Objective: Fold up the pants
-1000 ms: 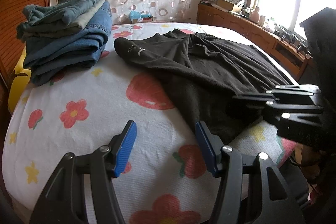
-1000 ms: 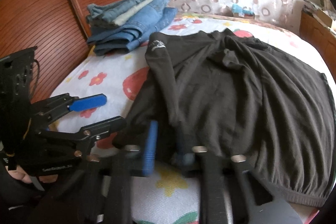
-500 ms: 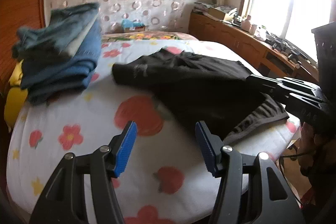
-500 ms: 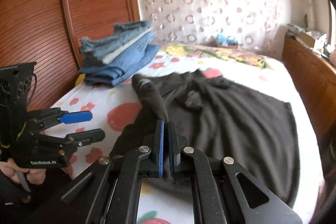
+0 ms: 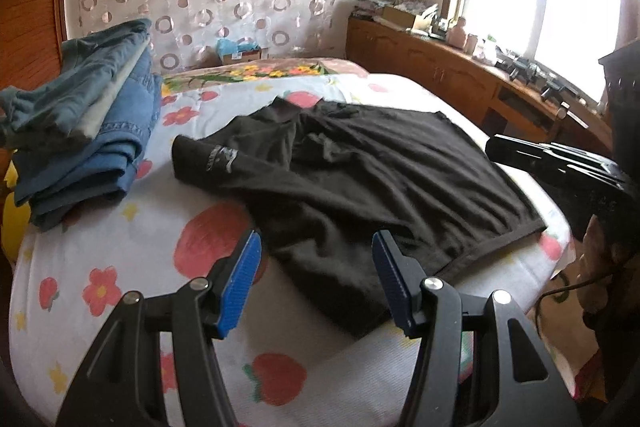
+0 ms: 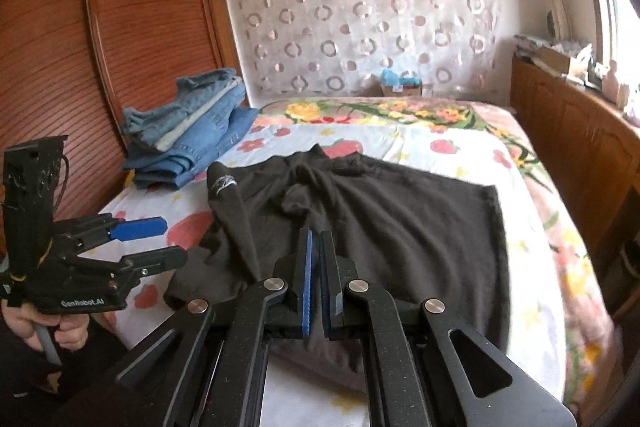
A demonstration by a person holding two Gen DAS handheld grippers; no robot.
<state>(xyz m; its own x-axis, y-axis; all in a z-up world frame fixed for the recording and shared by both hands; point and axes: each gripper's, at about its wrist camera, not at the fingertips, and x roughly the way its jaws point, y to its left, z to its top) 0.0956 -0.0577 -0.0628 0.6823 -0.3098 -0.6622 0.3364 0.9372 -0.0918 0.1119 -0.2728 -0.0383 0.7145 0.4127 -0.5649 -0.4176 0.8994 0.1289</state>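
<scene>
Black pants (image 5: 360,179) lie spread and wrinkled on the bed, waistband toward the near edge; they also show in the right wrist view (image 6: 400,227). My left gripper (image 5: 316,283) is open and empty, held above the bed's near edge just short of the pants' near-left corner; it also shows at the left of the right wrist view (image 6: 156,239). My right gripper (image 6: 316,283) is shut with nothing between its blue pads, hovering over the near edge of the pants. It shows at the right of the left wrist view (image 5: 496,147).
A stack of folded jeans (image 5: 88,131) sits at the bed's far left by the wooden headboard (image 6: 120,39). The flower-print sheet (image 5: 120,259) covers the bed. A wooden cabinet (image 5: 460,83) with small items runs along the right under the window.
My right gripper closed, pulled the pants' edge toward the near side, then let go; the pants now lie flatter. Both grippers have backed away and risen from the bed.
</scene>
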